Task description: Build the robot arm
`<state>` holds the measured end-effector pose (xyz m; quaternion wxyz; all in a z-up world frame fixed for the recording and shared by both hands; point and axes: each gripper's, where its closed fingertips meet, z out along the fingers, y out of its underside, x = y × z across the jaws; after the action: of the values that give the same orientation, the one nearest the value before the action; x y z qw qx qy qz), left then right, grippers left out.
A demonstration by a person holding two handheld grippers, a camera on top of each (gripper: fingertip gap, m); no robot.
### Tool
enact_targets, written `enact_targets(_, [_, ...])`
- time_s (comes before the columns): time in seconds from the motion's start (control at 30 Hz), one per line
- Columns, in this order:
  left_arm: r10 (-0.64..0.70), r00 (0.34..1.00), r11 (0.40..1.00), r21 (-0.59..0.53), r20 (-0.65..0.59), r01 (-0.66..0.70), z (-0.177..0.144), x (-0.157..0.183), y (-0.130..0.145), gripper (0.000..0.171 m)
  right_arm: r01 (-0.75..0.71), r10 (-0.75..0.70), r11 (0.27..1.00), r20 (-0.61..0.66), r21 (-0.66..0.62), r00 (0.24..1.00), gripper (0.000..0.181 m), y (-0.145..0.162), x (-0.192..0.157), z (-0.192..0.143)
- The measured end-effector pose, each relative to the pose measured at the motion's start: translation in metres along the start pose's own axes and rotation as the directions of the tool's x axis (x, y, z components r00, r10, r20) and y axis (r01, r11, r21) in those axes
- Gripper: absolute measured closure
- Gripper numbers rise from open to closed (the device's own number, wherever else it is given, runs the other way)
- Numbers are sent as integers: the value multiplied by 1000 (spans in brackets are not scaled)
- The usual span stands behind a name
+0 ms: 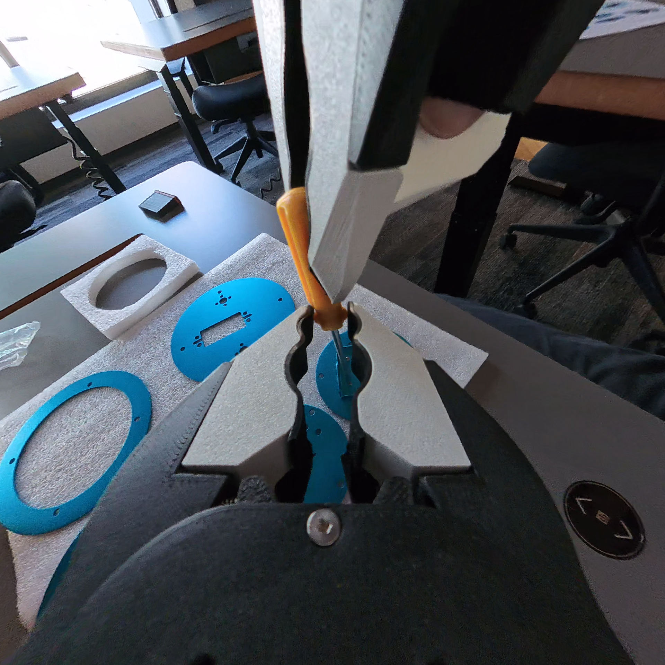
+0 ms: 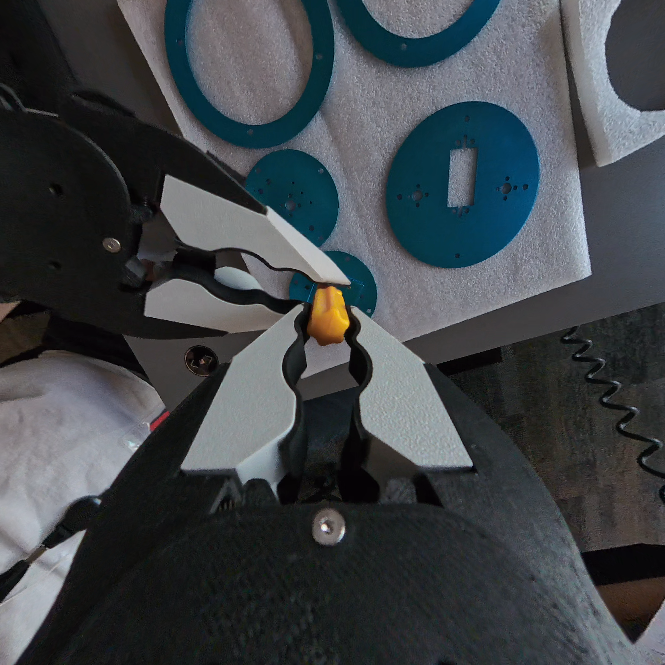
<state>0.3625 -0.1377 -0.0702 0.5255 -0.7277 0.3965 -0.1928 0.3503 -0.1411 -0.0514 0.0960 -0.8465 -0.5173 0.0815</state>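
An orange-handled screwdriver (image 1: 295,234) stands nearly upright, its metal shaft pointing down at a small blue bracket (image 1: 343,374) on a small blue disc (image 1: 329,385). My left gripper (image 1: 329,316) is shut on the handle's lower collar. My right gripper (image 2: 328,311) is shut on the upper part of the handle (image 2: 327,320), seen end-on. In the left wrist view its fingers (image 1: 345,216) come down from above. In the right wrist view the left gripper (image 2: 324,293) reaches in from the left, over the small disc (image 2: 363,284).
A white foam sheet (image 1: 144,360) on the grey table carries a second small blue disc (image 2: 295,194), a large blue disc with a rectangular cutout (image 2: 464,183) and two blue rings (image 2: 252,72) (image 2: 414,43). A foam block with a round hole (image 1: 129,284), a small black box (image 1: 162,205) and office chairs (image 1: 230,108) lie beyond.
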Motion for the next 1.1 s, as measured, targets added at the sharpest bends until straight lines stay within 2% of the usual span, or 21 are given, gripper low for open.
enact_targets(0.03, [10,1000,1000,-7,14,-10,1,-1,1,155,-15,15,1000,-3,-2,1000,163,0,1,0])
enact_targets(0.1, [20,1000,1000,-1,13,-20,2,0,0,155,56,-56,998,-10,-10,998,162,0,2,0])
enact_targets(0.17, [24,1000,1000,6,-10,-24,3,3,0,155,134,-134,991,-44,8,990,147,-4,6,-2])
enact_targets(0.2, [28,1000,1000,6,-13,-28,3,4,0,155,173,-172,985,-52,15,984,145,-6,6,-3])
enact_targets(0.3, [29,999,1000,2,-24,-29,3,4,-1,155,224,-223,975,-42,10,974,161,-5,2,-2])
enact_targets(0.43, [25,999,1000,9,-27,-25,2,3,0,155,213,-214,976,-19,-43,977,158,2,0,2])
enact_targets(0.6, [-14,1000,999,29,-27,15,-1,0,2,155,185,-185,983,11,-10,983,163,-1,-3,4])
enact_targets(0.73, [8,1000,1000,23,-23,-7,0,3,1,154,139,-140,988,-2,-59,990,163,6,0,2])
enact_targets(0.8, [-5,1000,1000,14,-25,5,2,5,-1,144,78,-79,995,-8,-57,997,163,7,1,2])
enact_targets(0.97, [-27,1000,999,27,16,26,5,1,-6,155,-30,30,999,5,-44,1000,163,7,4,2])
enact_targets(1.03, [-25,1000,999,24,11,25,4,1,-6,156,43,-43,999,10,-25,999,163,3,3,2])
enact_targets(1.1, [-24,1000,1000,21,-2,24,3,2,-6,156,133,-134,991,-23,-22,991,150,1,7,1])
